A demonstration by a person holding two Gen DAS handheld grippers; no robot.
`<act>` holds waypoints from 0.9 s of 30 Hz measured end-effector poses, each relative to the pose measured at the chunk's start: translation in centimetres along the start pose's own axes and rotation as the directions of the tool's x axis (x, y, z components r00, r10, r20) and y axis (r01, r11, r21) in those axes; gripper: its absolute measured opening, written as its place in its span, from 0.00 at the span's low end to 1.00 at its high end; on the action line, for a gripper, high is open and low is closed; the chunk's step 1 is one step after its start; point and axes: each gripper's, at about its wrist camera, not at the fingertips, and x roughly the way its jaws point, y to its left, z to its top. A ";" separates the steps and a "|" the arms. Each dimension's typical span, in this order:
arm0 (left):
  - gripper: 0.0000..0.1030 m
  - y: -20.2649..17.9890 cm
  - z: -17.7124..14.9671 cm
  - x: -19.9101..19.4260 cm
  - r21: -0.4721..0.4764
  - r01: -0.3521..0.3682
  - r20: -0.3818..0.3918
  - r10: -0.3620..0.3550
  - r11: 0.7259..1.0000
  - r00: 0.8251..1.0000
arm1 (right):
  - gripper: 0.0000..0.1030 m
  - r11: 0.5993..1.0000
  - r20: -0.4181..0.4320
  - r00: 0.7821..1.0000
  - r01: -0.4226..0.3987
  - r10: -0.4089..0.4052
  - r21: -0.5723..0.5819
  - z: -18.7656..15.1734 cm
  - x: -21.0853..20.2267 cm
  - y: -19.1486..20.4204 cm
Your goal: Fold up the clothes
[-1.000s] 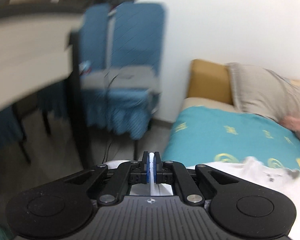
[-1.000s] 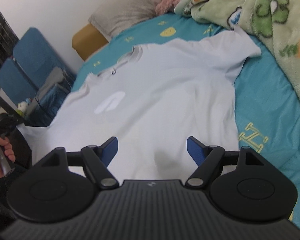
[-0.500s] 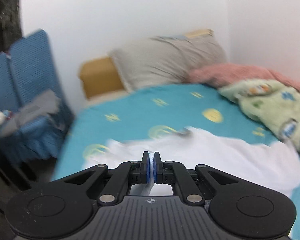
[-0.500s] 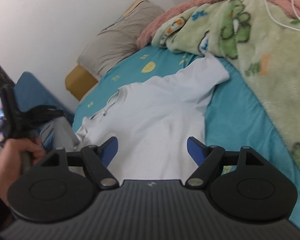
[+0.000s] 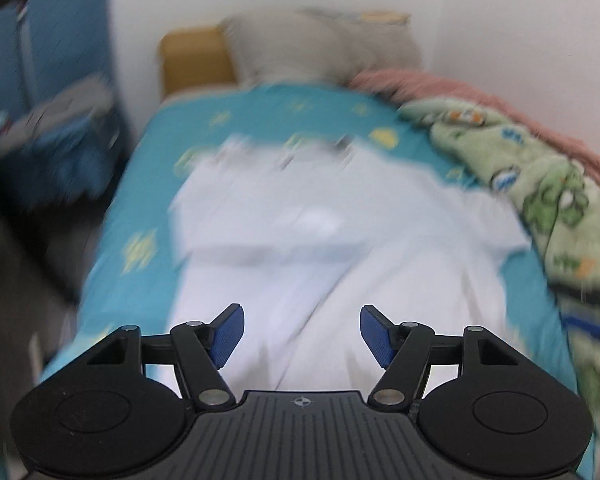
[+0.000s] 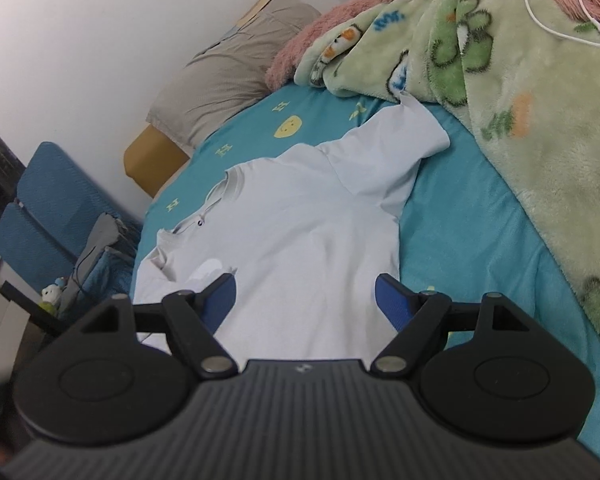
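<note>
A white T-shirt lies on the teal bedsheet, collar toward the pillow. Its right sleeve is spread out toward the green blanket; its left sleeve is folded in over the chest. In the blurred left wrist view the same T-shirt fills the middle. My left gripper hangs open above the shirt's lower part, holding nothing. My right gripper is open too, over the shirt's lower body, with nothing between its fingers.
A green cartoon blanket and a pink blanket are piled on the bed's right side, with a white cable on top. A grey pillow lies at the head. Blue chairs stand left of the bed.
My left gripper, shut on the shirt's left sleeve before, has swung in over the bed and opened, leaving that sleeve folded onto the chest. The right gripper stayed open and pulled back slightly.
</note>
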 end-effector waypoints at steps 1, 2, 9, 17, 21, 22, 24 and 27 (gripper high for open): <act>0.65 1.7 -1.4 -0.9 -0.019 -0.007 -0.033 0.006 1.000 0.999 | 0.77 1.000 -0.007 1.000 -0.002 0.002 -0.004 -0.2 -0.2 0.1; 0.65 3.5 -2.6 -1.4 -0.036 -0.016 -0.069 0.014 0.999 0.998 | 0.77 1.000 -0.015 1.000 -0.004 0.004 -0.009 -0.5 -0.4 0.2; 0.64 15.2 -10.0 -3.9 -0.139 -0.062 -0.302 0.017 0.988 0.953 | 0.77 0.999 -0.068 0.997 -0.027 0.025 -0.035 -2.4 -2.9 1.0; 0.64 20.4 -13.3 -2.2 -0.140 0.159 -0.366 -0.201 0.977 0.909 | 0.77 1.000 -0.129 0.992 0.000 -0.002 -0.020 -4.0 -4.5 1.0; 0.54 20.5 -15.4 -1.6 -0.127 0.264 -0.400 -0.293 0.956 0.868 | 0.77 1.000 -0.149 0.989 -0.006 0.002 -0.028 -4.8 -4.4 2.2; 0.40 20.3 -15.8 -1.7 -0.113 0.285 -0.404 -0.307 0.952 0.862 | 0.77 0.999 -0.156 0.988 -0.008 0.002 -0.036 -5.0 -4.2 2.5; 0.21 18.9 -15.6 -2.9 -0.056 0.304 -0.401 -0.300 0.951 0.866 | 0.77 0.999 -0.171 0.985 -0.010 0.001 -0.050 -5.3 -3.8 3.0; 0.06 16.1 -14.8 -5.5 0.052 0.311 -0.387 -0.268 0.949 0.882 | 0.76 0.998 -0.193 0.981 -0.007 -0.005 -0.064 -5.7 -3.1 3.3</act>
